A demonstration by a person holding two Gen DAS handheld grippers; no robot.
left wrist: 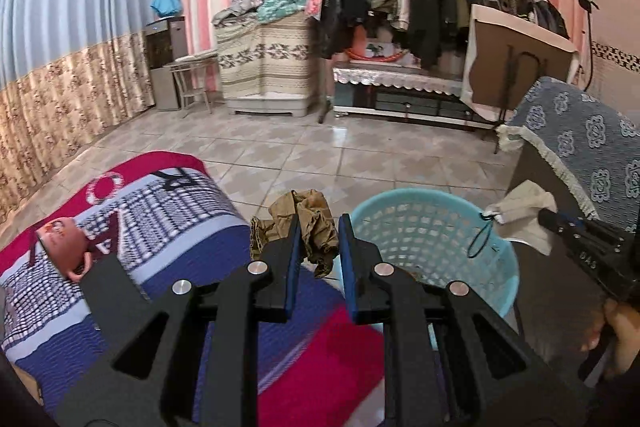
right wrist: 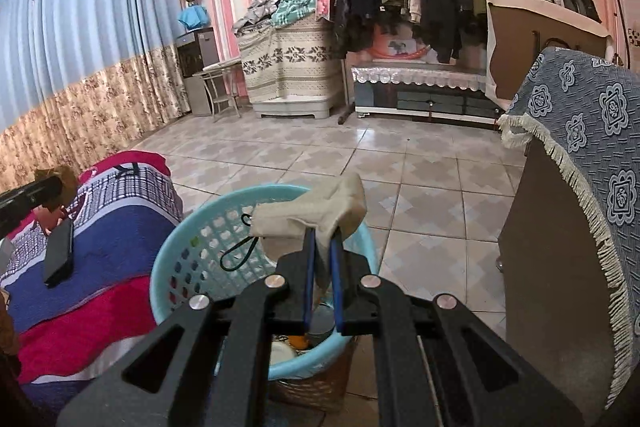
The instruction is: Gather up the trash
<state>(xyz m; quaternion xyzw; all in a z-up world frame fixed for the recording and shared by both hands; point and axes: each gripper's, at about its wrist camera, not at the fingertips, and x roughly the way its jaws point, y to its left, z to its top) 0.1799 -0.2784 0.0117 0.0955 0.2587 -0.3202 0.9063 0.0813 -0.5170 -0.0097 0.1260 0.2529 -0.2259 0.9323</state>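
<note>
My left gripper (left wrist: 319,223) is shut on a crumpled brown paper wad (left wrist: 310,217) and holds it beside the left rim of the light-blue plastic basket (left wrist: 424,227). My right gripper (right wrist: 322,231) is shut on a beige face mask (right wrist: 320,209) with a black ear loop, held over the basket (right wrist: 192,259). In the left wrist view the mask (left wrist: 524,211) and the right gripper (left wrist: 548,217) show at the basket's right rim. Some trash lies at the basket's bottom (right wrist: 298,341).
A bed with a red, blue and white blanket (left wrist: 168,227) lies to the left, with a pink cup (left wrist: 66,243) and a black phone (right wrist: 60,259) on it. A cabinet under a blue patterned cloth (right wrist: 580,155) stands right. Tiled floor (right wrist: 420,163) stretches ahead.
</note>
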